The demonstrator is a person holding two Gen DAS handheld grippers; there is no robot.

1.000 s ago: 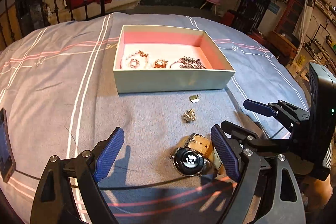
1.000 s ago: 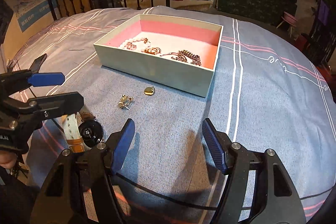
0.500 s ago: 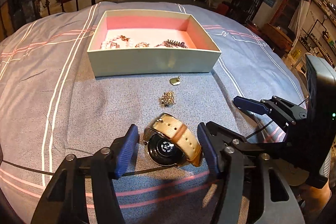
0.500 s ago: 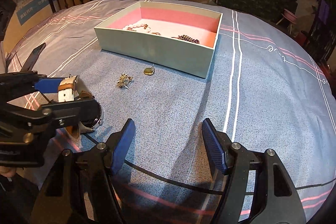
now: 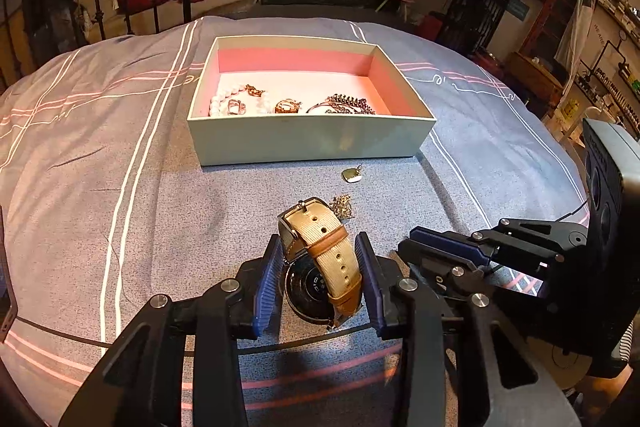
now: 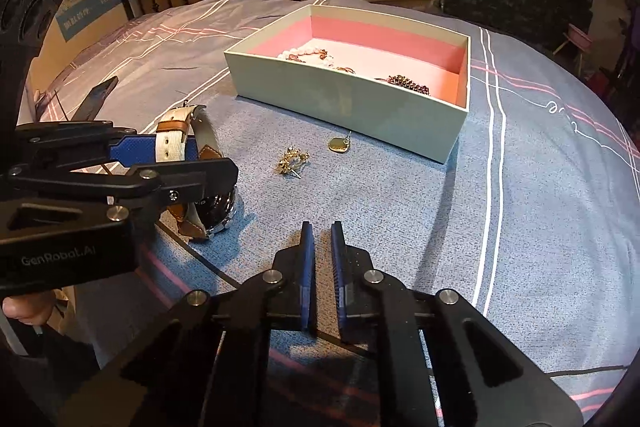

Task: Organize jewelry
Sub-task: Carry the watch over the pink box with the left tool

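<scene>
My left gripper (image 5: 318,277) is closing on the watch (image 5: 320,263), which lies on the bed (image 5: 120,207) on the near side of the box (image 5: 308,143). The pads sit either side of the looped tan strap, with the dark case between them; from the left wrist view they look in contact, though the jaws are still coming in. My right gripper (image 6: 322,269) is closing on nothing, pads nearly together, hovering over bare bedspread near the watch.

Handling, my read: the case is the dense, rigid part and the woven strap is soft and springy, so squeezing the strap loop alone could let it flex and the case swing. Better to bite across the case and strap together. The glass face is the scratch risk.

Still loose on the bed: a gold cluster earring (image 6: 291,161) just beyond the watch, and a flat gold pendant (image 6: 339,145) just short of the box's front wall. Both are tiny, light and need a fingertip pinch. The box already holds pearls and chains.
</scene>
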